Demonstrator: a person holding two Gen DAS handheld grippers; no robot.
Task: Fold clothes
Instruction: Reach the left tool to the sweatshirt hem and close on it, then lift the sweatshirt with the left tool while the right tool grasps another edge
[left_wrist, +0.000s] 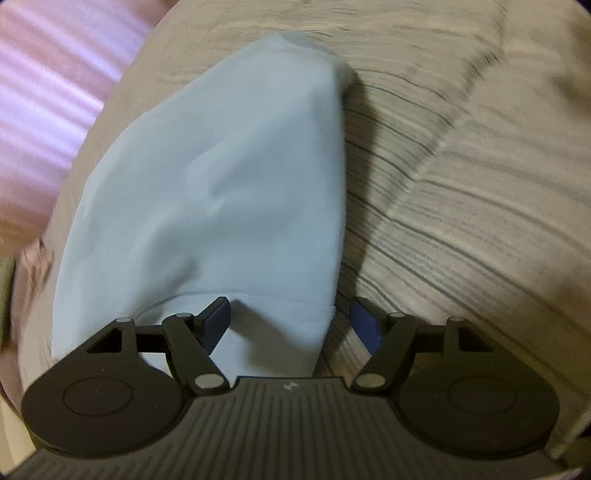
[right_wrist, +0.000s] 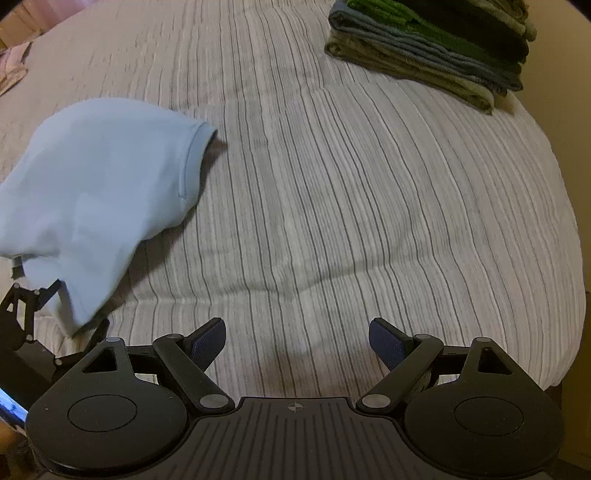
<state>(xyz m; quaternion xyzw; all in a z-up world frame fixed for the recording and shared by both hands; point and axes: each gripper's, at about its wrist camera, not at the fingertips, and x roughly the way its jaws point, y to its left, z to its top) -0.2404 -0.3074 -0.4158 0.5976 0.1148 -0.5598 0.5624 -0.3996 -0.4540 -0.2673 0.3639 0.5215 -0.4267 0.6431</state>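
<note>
Left gripper (left_wrist: 291, 321): pitched steeply downward over the bed. Its fingers stand spread wide. The light blue garment (left_wrist: 221, 192) passes between them at its lower end. The left pad (left_wrist: 216, 321) lies against or just beside the cloth; the right pad (left_wrist: 364, 325) sits at the cloth's right edge. Whether the pads actually press the fabric cannot be told, as the view is blurred.

Garment, left wrist view: long axis runs from 6 o'clock at the fingers up toward 12 o'clock, narrowing to a rounded end at the top. It casts a dark shadow on the striped bedcover (left_wrist: 461, 184) along its right side.

Right gripper (right_wrist: 297, 339): points almost straight down at the bedcover (right_wrist: 332, 184). Fingers spread wide, nothing between them, only bare striped cover beneath.

Garment (right_wrist: 96, 184), right wrist view: lies at 9 to 10 o'clock of the right gripper, well apart from its fingers. A hemmed sleeve opening (right_wrist: 194, 162) points toward 2 o'clock. Its lower end drapes over the left gripper (right_wrist: 55, 314) at 8 o'clock.

Stack of folded clothes (right_wrist: 432, 48): at 1 o'clock on the bedcover, greens and greys, well apart from both grippers.
</note>
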